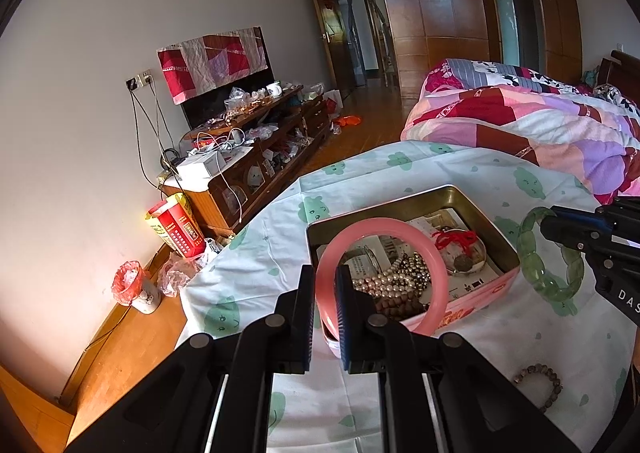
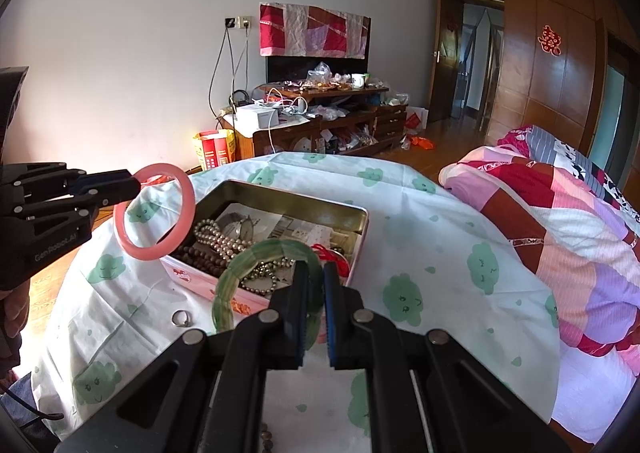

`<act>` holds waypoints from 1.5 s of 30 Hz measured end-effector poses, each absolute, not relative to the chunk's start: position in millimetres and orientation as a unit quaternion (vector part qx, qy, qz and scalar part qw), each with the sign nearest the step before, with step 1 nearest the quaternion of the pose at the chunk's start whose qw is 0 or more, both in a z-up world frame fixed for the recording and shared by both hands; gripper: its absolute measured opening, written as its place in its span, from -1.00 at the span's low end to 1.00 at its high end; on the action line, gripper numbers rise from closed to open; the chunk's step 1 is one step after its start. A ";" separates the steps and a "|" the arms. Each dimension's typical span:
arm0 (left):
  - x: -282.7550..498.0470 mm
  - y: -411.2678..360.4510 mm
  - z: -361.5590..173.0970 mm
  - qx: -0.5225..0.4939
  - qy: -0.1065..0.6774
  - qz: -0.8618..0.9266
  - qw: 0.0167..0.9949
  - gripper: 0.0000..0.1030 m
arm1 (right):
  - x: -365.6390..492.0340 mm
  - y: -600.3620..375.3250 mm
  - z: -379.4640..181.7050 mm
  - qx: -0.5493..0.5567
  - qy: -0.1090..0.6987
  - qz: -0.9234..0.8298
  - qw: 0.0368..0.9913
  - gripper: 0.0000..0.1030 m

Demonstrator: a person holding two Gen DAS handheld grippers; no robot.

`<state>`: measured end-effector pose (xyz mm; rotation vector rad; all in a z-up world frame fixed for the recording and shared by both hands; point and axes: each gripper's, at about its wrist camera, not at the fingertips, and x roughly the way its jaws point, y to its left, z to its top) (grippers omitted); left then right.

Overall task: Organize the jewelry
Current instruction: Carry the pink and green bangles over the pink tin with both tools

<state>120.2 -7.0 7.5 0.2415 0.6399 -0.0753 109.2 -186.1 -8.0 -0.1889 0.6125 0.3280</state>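
A pink bangle (image 1: 380,224) hangs over the near corner of an open tin box (image 1: 400,205), with my left gripper (image 1: 325,285) shut on its left side. The right wrist view shows that gripper (image 2: 136,184) at the left, holding the pink bangle (image 2: 146,253) upright beside the tin (image 2: 288,197). My right gripper (image 2: 316,277) is shut on a green bangle (image 2: 240,265) just in front of the tin; the left wrist view has the right gripper (image 1: 548,223) and the green bangle (image 1: 529,253) to the tin's right. Pearl strands (image 2: 218,237) and dark beads lie inside.
The tin stands on a table under a white cloth (image 2: 420,233) with green prints. A ring (image 2: 182,318) and a brown bead bracelet (image 1: 540,381) lie on the cloth. A quilted bed (image 2: 560,213) is to the right, a cluttered cabinet (image 2: 320,125) beyond.
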 end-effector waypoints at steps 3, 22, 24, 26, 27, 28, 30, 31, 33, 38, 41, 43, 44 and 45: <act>126.1 -6.5 6.9 0.120 0.314 -0.035 0.941 -0.82 | 109.4 -186.1 -8.0 -0.093 0.299 0.160 0.936 -0.82; 162.3 -9.2 -5.3 0.140 0.327 -0.019 0.934 -0.82 | 143.1 -177.7 -8.5 -0.108 0.310 0.156 0.932 -0.82; 167.8 -9.2 -7.1 0.140 0.331 -0.018 0.933 -0.82 | 146.1 -175.8 -9.7 -0.111 0.311 0.154 0.931 -0.82; 171.0 -9.8 -9.1 0.139 0.333 -0.016 0.933 -0.82 | 149.9 -174.4 -11.2 -0.114 0.314 0.153 0.930 -0.82; 172.6 -11.1 -9.7 0.139 0.334 -0.016 0.932 -0.82 | 151.4 -173.7 -11.8 -0.115 0.315 0.152 0.930 -0.82; 174.8 -10.9 -11.1 0.138 0.336 -0.015 0.932 -0.82 | 152.9 -173.0 -12.6 -0.116 0.316 0.152 0.929 -0.82; 178.5 -11.2 -13.5 0.136 0.340 -0.016 0.930 -0.82 | 155.5 -172.3 -13.8 -0.117 0.317 0.150 0.929 -0.82; 180.0 -12.0 -14.3 0.136 0.341 -0.016 0.930 -0.82 | 157.5 -172.9 -15.0 -0.116 0.319 0.149 0.929 -0.82; 184.1 -13.3 -17.2 0.137 0.344 -0.015 0.929 -0.82 | 160.2 -173.3 -16.5 -0.116 0.321 0.147 0.928 -0.82; 190.7 -13.5 -23.3 0.135 0.353 -0.012 0.926 -0.82 | 168.4 -170.5 -22.2 -0.118 0.330 0.145 0.925 -0.82; 194.5 -14.5 -26.1 0.130 0.360 -0.015 0.924 -0.82 | 172.5 -169.2 -25.6 -0.117 0.334 0.143 0.924 -0.82; 195.5 -16.0 -26.9 0.132 0.361 -0.016 0.923 -0.82 | 174.5 -168.1 -28.7 -0.117 0.336 0.143 0.924 -0.82; 195.7 -17.0 -27.8 0.134 0.361 -0.016 0.923 -0.82 | 175.5 -167.6 -30.3 -0.117 0.337 0.143 0.923 -0.82; 196.7 -17.2 -28.1 0.134 0.362 -0.017 0.923 -0.82 | 176.4 -167.2 -31.5 -0.117 0.338 0.142 0.923 -0.82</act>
